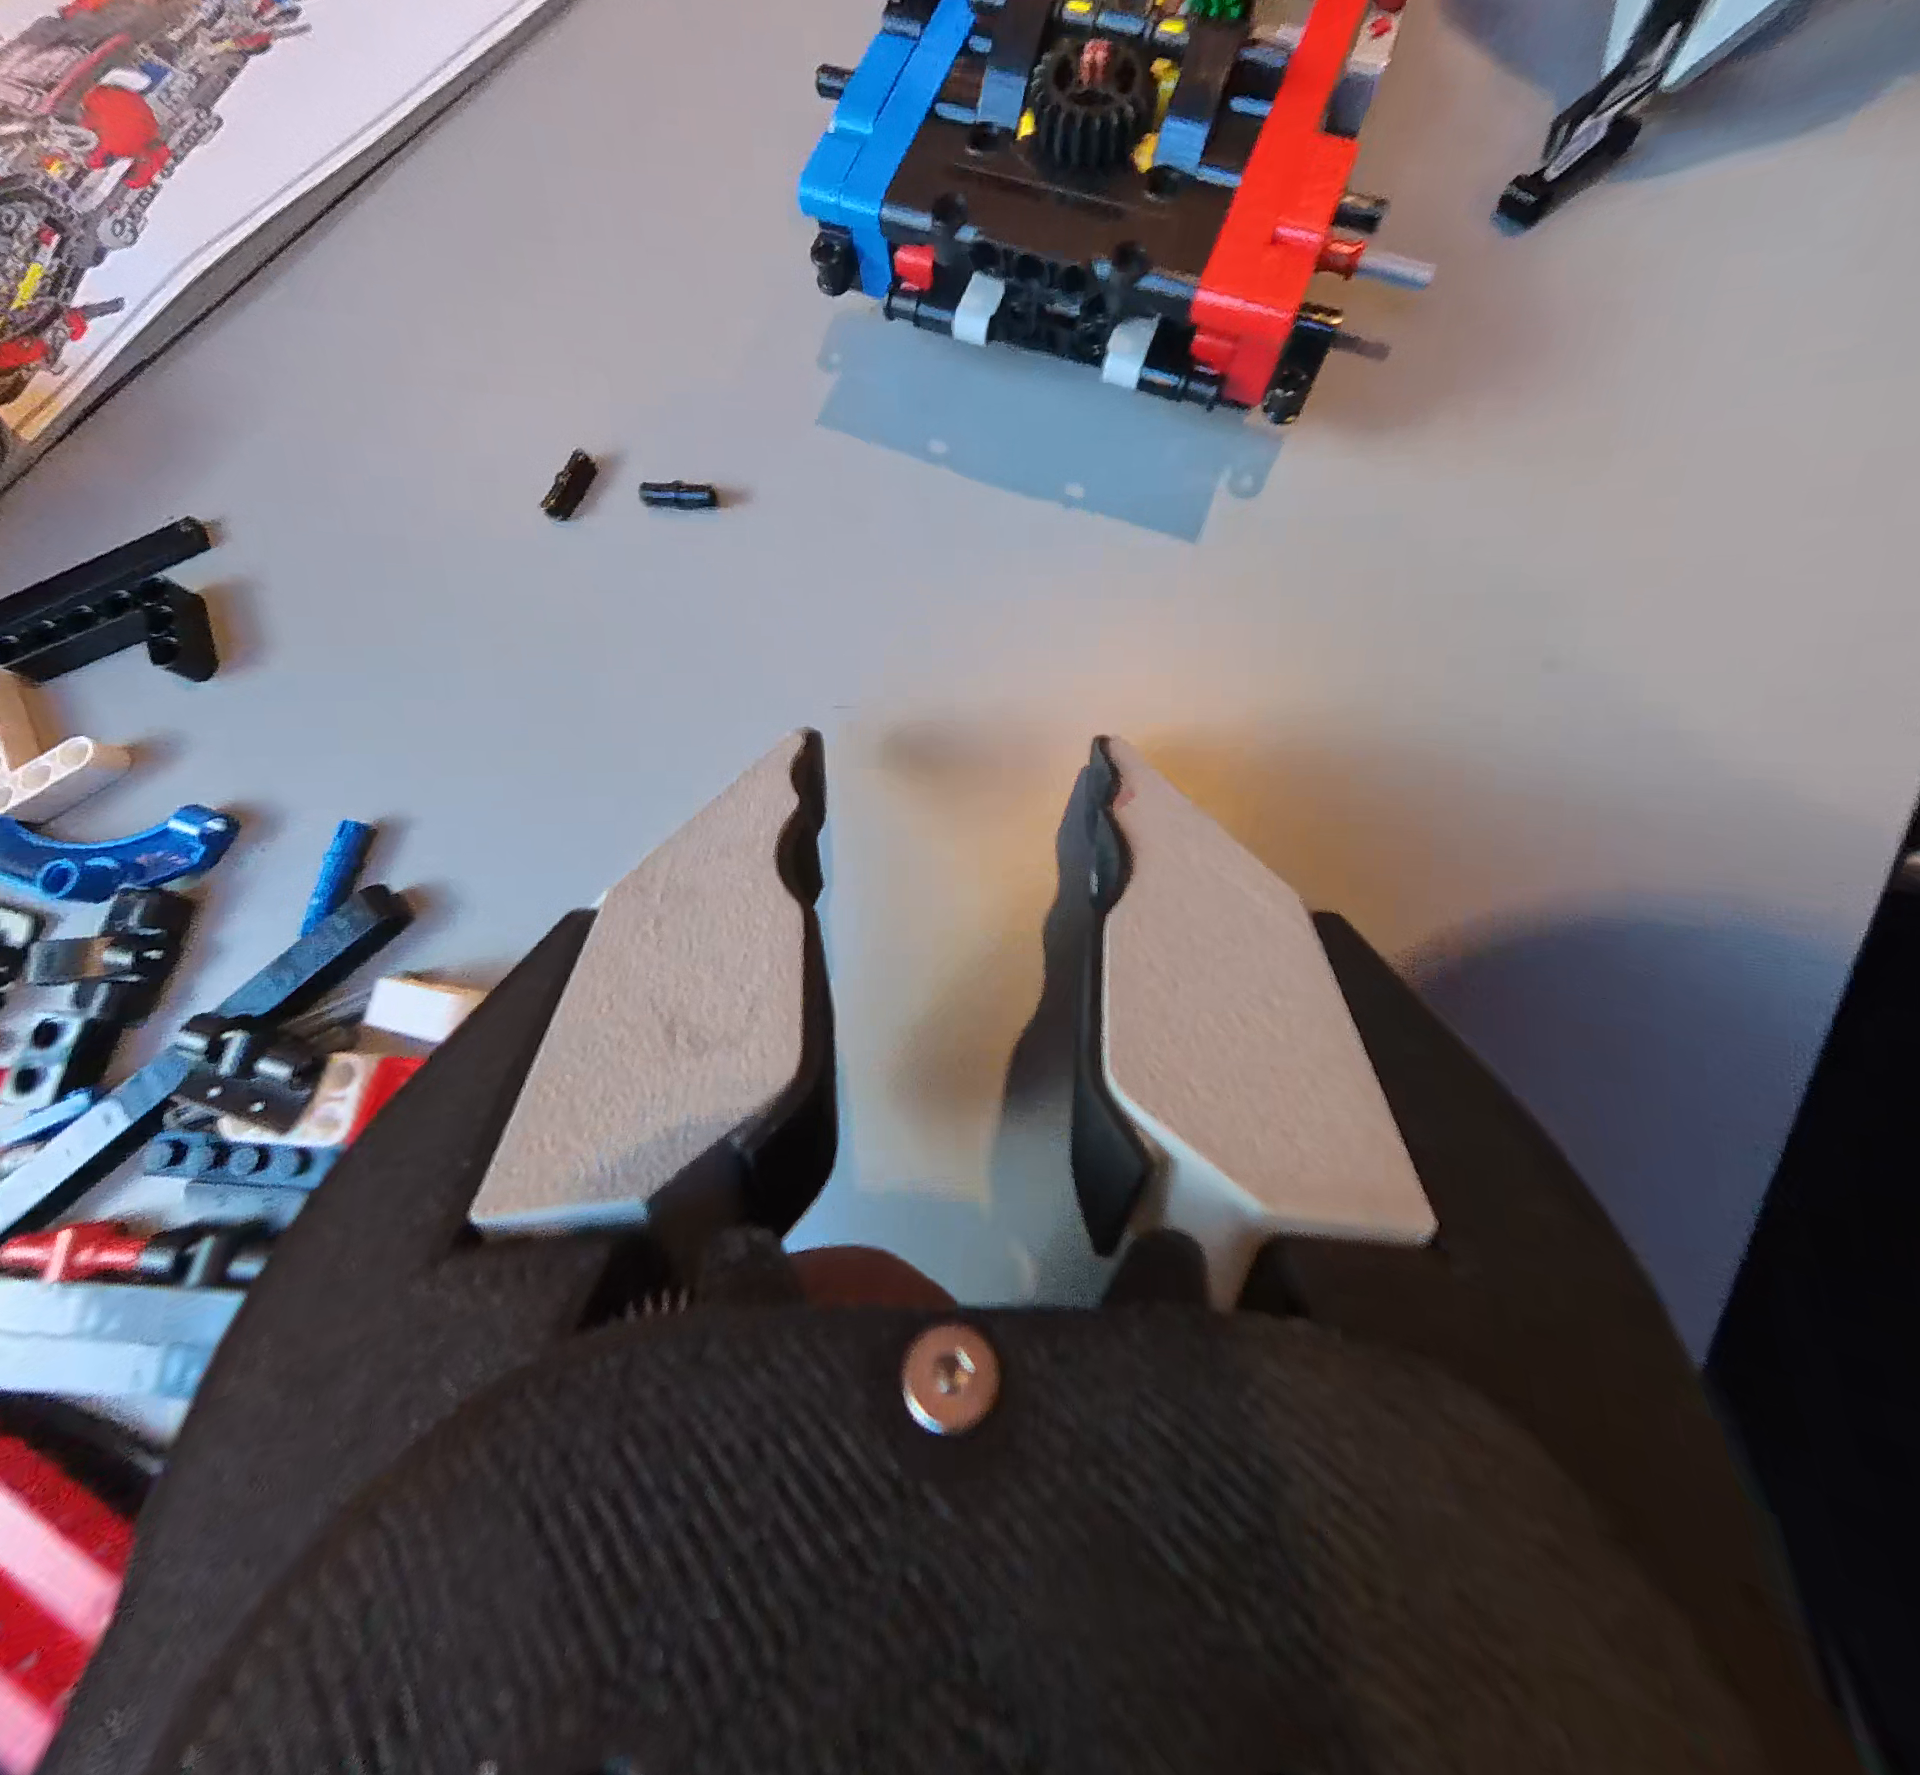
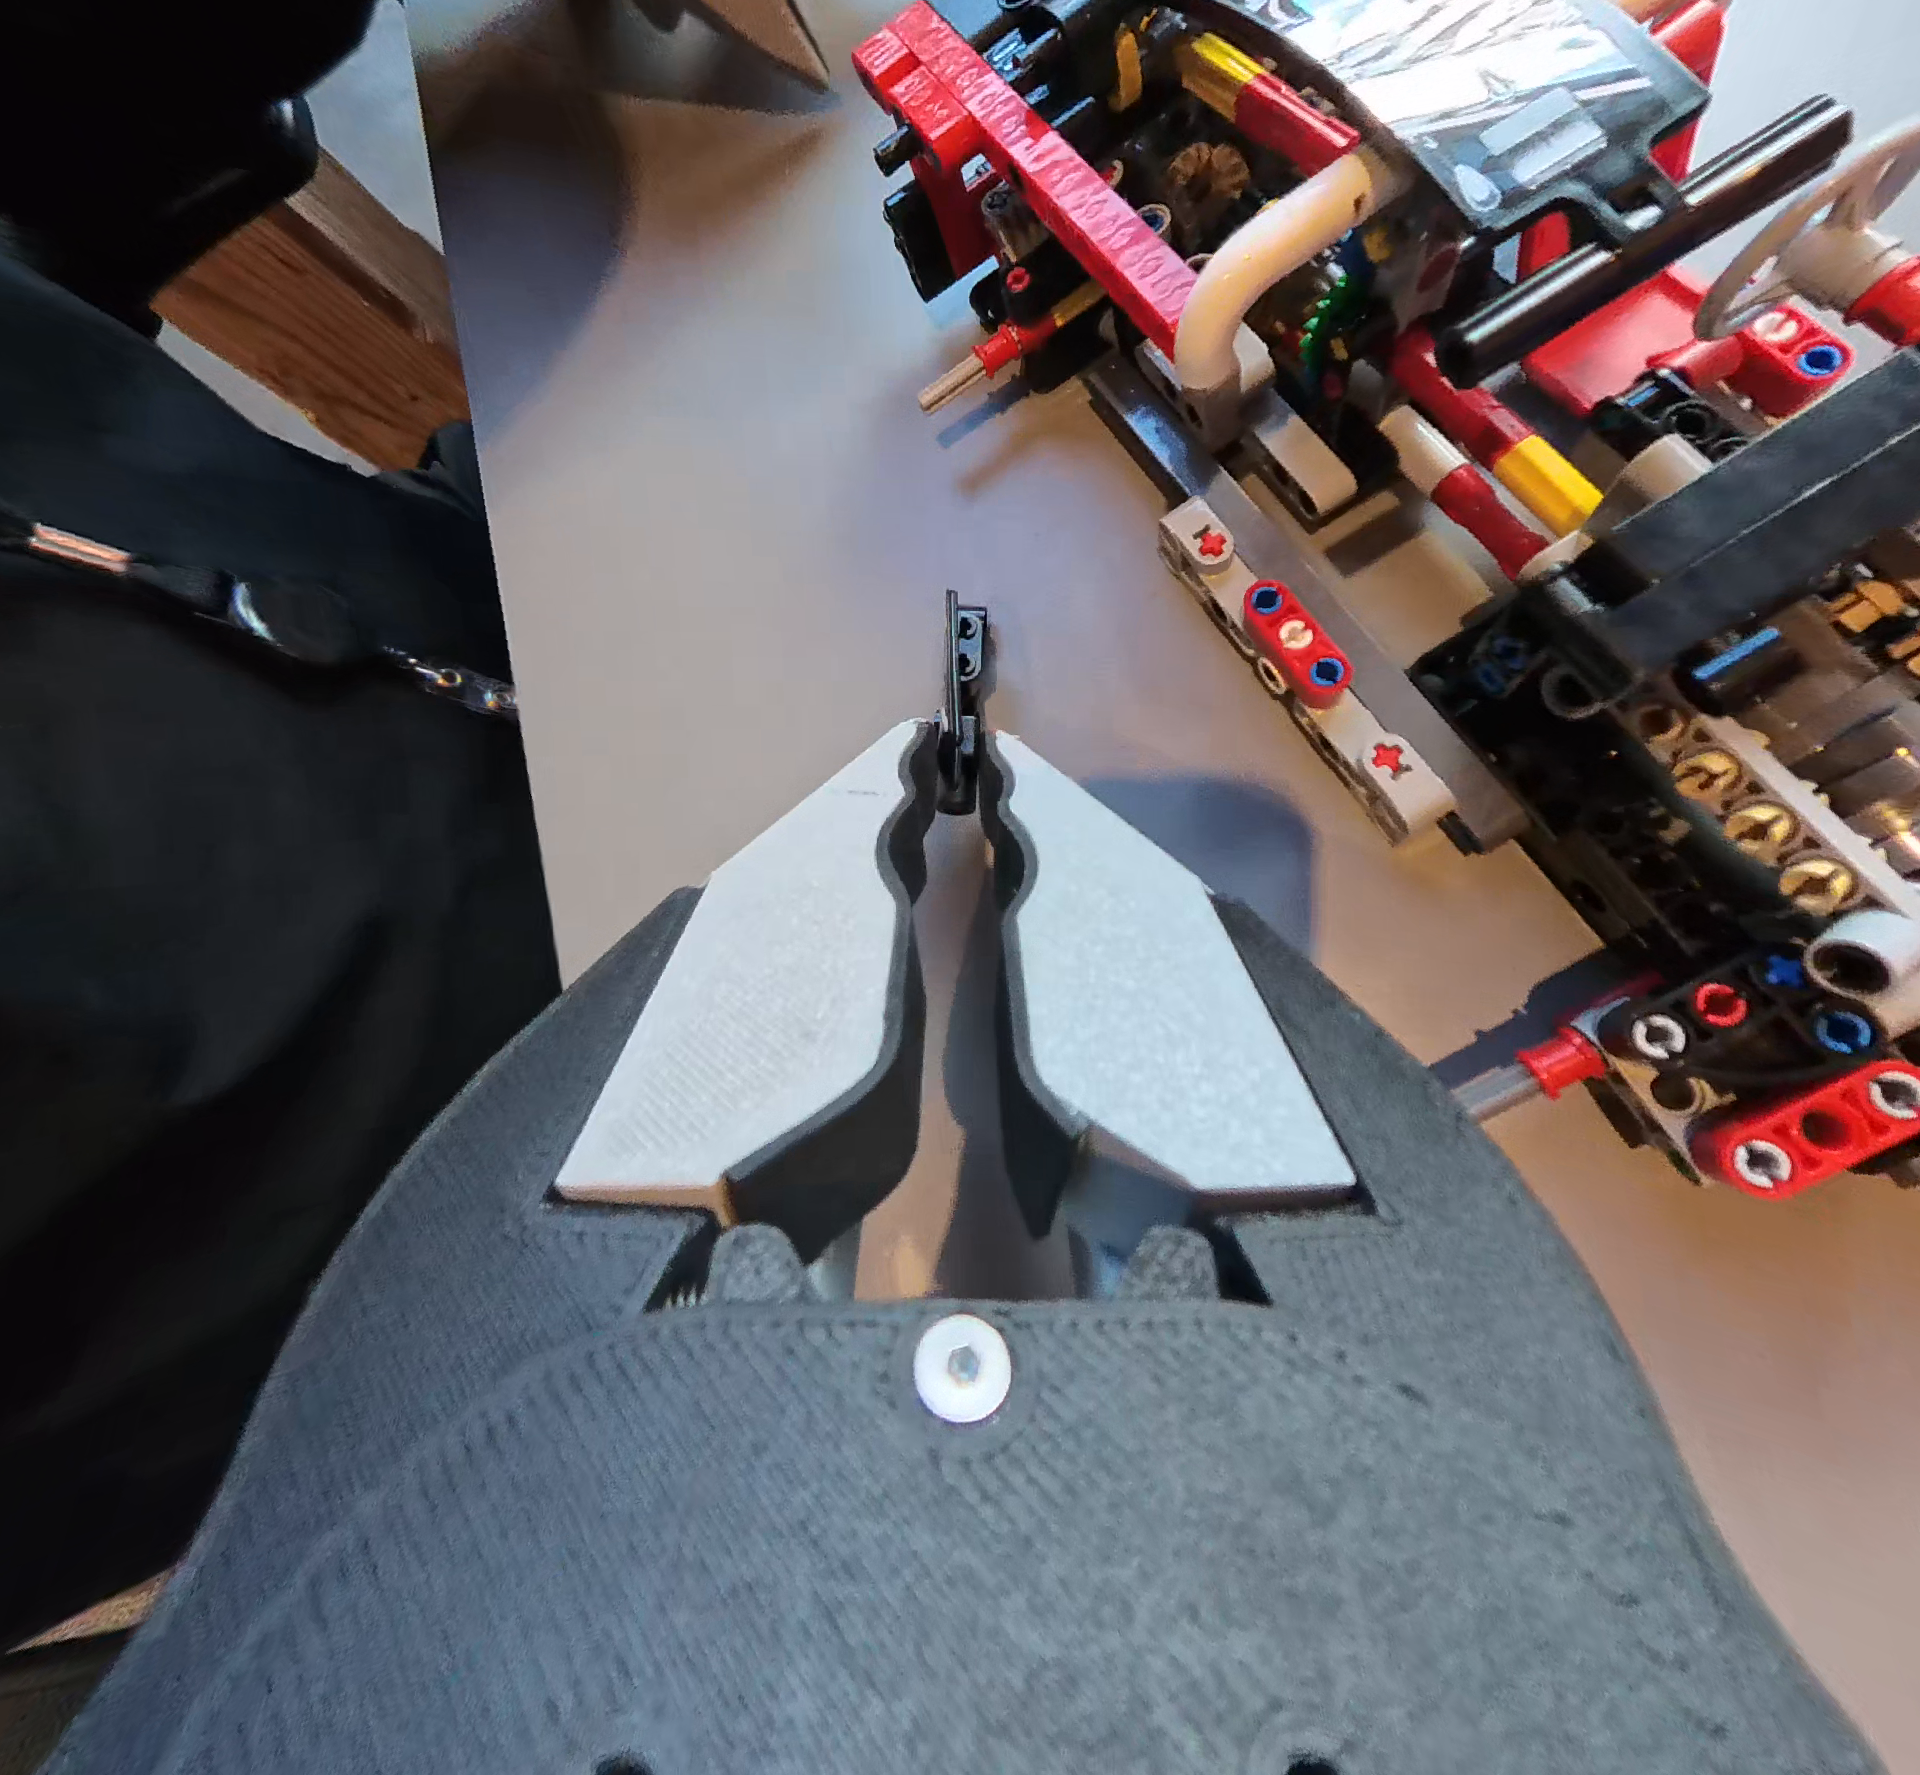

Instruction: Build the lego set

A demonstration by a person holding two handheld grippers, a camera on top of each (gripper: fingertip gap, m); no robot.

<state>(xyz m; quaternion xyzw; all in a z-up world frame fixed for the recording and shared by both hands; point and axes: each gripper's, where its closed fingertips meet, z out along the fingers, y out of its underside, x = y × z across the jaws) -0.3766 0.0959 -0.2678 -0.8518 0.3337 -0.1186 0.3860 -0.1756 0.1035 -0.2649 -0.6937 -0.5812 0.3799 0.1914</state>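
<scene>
Right claw [image 2: 958, 738] clamped on black piece [image 2: 964, 676]

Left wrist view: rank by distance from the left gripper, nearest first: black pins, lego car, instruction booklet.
From the left gripper:
1. Two black pins, ahead, slightly left, loose on the table.
2. Lego car, ahead, slightly right.
3. Instruction booklet, far left corner.

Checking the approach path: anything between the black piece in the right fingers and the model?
Nothing visible. The right gripper holds the small black piece above bare grey table; the gap to the lego model is open tabletop.
</scene>
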